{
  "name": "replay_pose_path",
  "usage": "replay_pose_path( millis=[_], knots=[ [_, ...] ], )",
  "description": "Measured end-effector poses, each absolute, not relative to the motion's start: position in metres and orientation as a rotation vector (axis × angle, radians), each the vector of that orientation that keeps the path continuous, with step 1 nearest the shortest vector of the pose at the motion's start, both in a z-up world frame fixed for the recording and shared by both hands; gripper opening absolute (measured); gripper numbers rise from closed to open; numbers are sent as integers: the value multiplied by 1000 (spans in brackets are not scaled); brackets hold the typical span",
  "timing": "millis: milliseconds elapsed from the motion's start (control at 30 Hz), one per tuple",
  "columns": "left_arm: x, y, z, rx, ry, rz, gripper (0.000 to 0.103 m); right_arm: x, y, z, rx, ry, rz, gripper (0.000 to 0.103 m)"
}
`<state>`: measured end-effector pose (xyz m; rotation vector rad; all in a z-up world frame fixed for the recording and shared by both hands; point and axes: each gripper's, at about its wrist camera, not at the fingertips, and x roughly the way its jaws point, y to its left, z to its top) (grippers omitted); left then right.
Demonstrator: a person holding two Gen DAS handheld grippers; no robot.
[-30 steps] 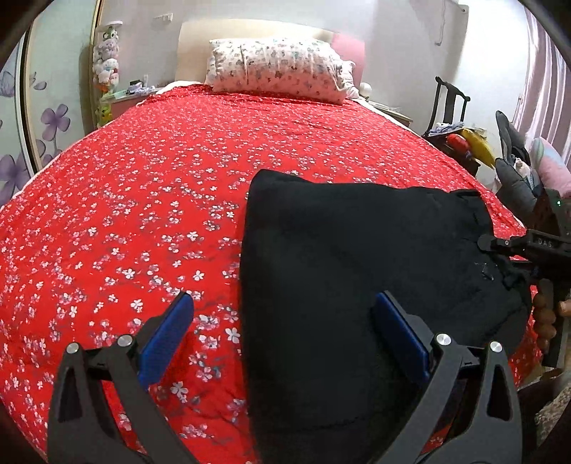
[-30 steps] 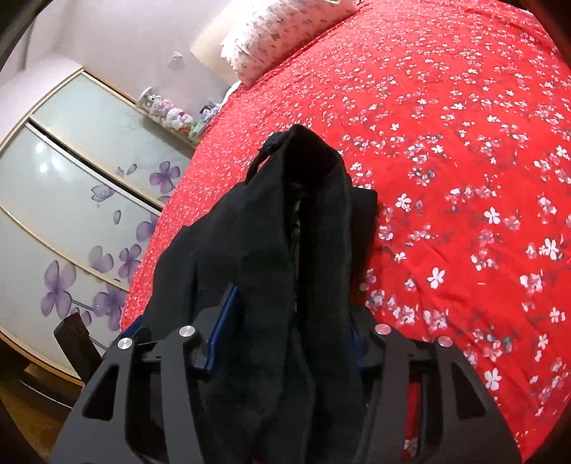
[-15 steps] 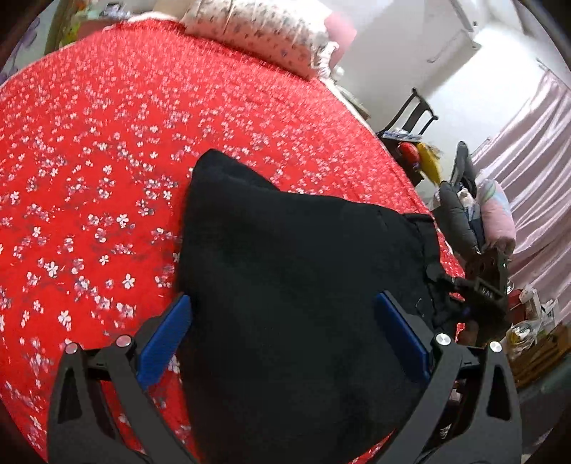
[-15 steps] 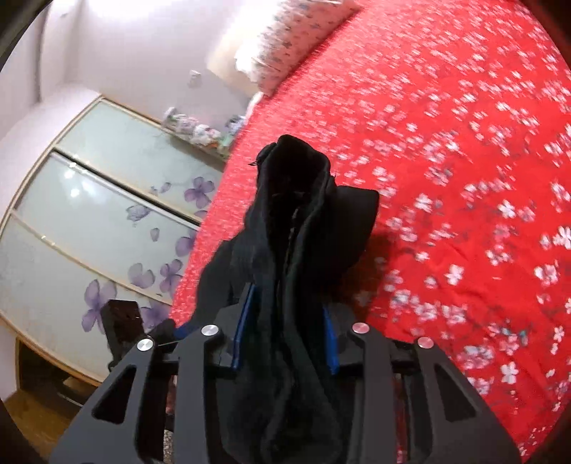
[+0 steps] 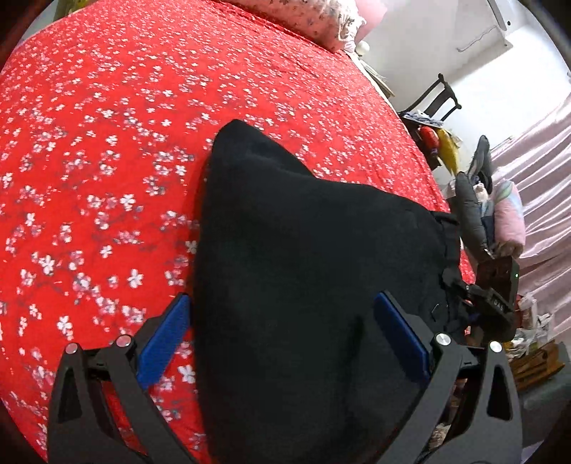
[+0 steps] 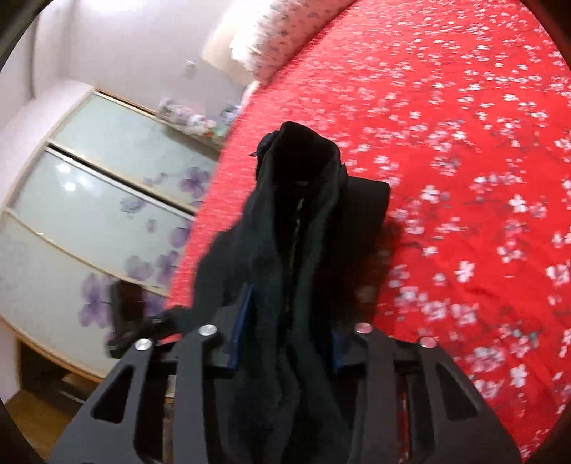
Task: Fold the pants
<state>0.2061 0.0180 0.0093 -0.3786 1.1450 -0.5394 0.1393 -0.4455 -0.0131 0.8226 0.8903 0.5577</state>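
Black pants (image 5: 307, 250) lie folded near the edge of the red flowered bedspread (image 5: 107, 142). My left gripper (image 5: 282, 303) hovers over them, its blue pads (image 5: 167, 335) standing wide open on either side of the cloth without pressing it. The right gripper (image 6: 289, 314) is closing, and its blue pads (image 6: 242, 314) press a thick bunch of the pants (image 6: 296, 214) at their end, lifting it off the bed. In the left wrist view the right gripper (image 5: 460, 289) shows at the pants' right end. The left gripper (image 6: 125, 321) appears dimly in the right wrist view.
A flowered pillow (image 5: 303, 18) lies at the head of the bed. Right of the bed stand a dark chair (image 5: 439, 100) with clutter and pink curtains (image 5: 542, 185). A wardrobe with purple-flower sliding doors (image 6: 89, 214) lines the other side.
The left gripper has swung right and tilted down over the pants. The right gripper's jaws have narrowed onto the bunched cloth and raised it a little.
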Motion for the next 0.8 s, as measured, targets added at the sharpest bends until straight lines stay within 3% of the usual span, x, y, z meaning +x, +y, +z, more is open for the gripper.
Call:
replay_pose_path(
  millis=[300, 400, 500, 600, 667, 800],
  knots=[
    [215, 6, 7, -358, 1178, -551, 100, 141, -442, -10, 843, 879, 586, 34],
    [221, 1, 6, -350, 1201, -558, 95, 140, -442, -9, 840, 879, 586, 34],
    [226, 0, 4, -332, 1230, -539, 81, 141, -444, -12, 859, 888, 578, 34],
    [225, 4, 8, -331, 1220, -544, 60, 142, -447, -19, 877, 906, 553, 34],
    [221, 4, 14, -302, 1199, -539, 41, 138, -447, -19, 873, 895, 551, 33],
    [213, 9, 22, -306, 1154, -546, 29, 134, -444, -10, 865, 849, 576, 31]
  ],
)
